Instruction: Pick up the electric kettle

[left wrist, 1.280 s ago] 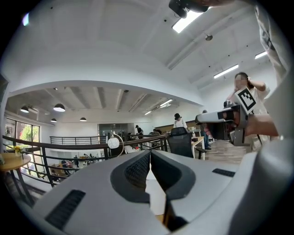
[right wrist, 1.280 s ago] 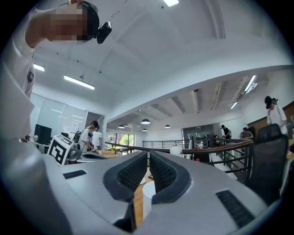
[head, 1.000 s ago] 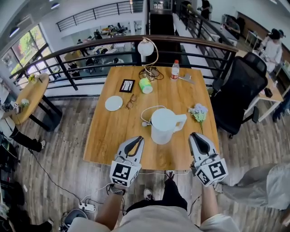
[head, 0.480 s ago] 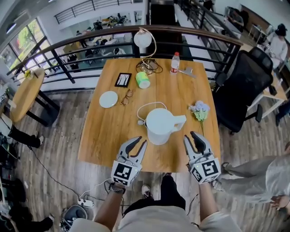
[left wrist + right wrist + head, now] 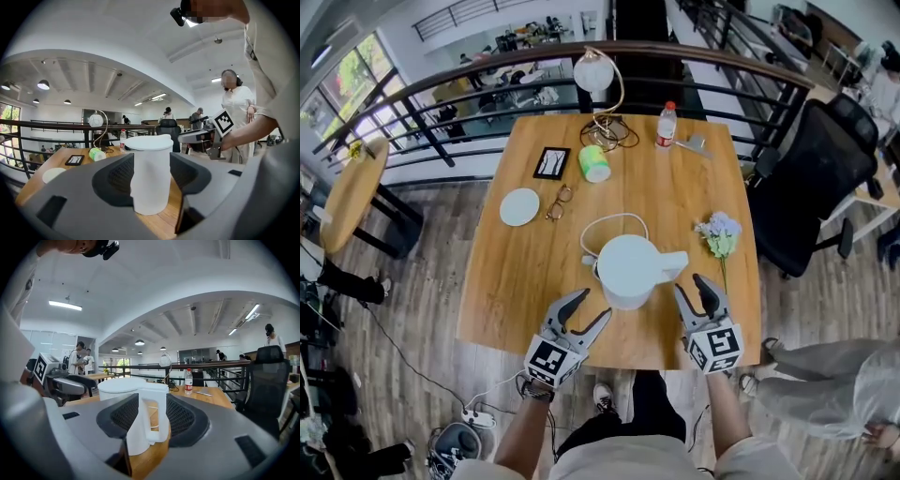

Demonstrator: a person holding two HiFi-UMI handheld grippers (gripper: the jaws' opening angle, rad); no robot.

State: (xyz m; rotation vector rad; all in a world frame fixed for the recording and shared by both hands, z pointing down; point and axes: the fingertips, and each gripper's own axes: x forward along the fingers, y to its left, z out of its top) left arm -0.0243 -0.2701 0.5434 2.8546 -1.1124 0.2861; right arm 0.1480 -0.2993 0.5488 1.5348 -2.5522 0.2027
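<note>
A white electric kettle [image 5: 630, 270] stands near the front edge of the wooden table [image 5: 511, 291], with its handle [image 5: 672, 263] pointing right and a white cord [image 5: 602, 223] looping behind it. My left gripper [image 5: 589, 307] is open just short of the kettle's near left side. My right gripper [image 5: 692, 289] is open beside the handle. Both pairs of jaws have just been opening, and nothing is between the pads. In the left gripper view the kettle [image 5: 150, 178] fills the gap ahead of the jaws. The right gripper view looks straight at the handle [image 5: 157, 413].
On the table's far half are a white plate [image 5: 519, 206], glasses [image 5: 555, 202], a small black frame [image 5: 551, 162], a green cup on its side [image 5: 594, 164], a water bottle [image 5: 667, 125] and a lamp [image 5: 593, 73]. Flowers [image 5: 719, 234] lie at the right. A black chair [image 5: 816, 169] stands beyond the right edge.
Both grippers have come down and in toward the kettle, and their jaws went from shut to open. The kettle has not moved on the table.
</note>
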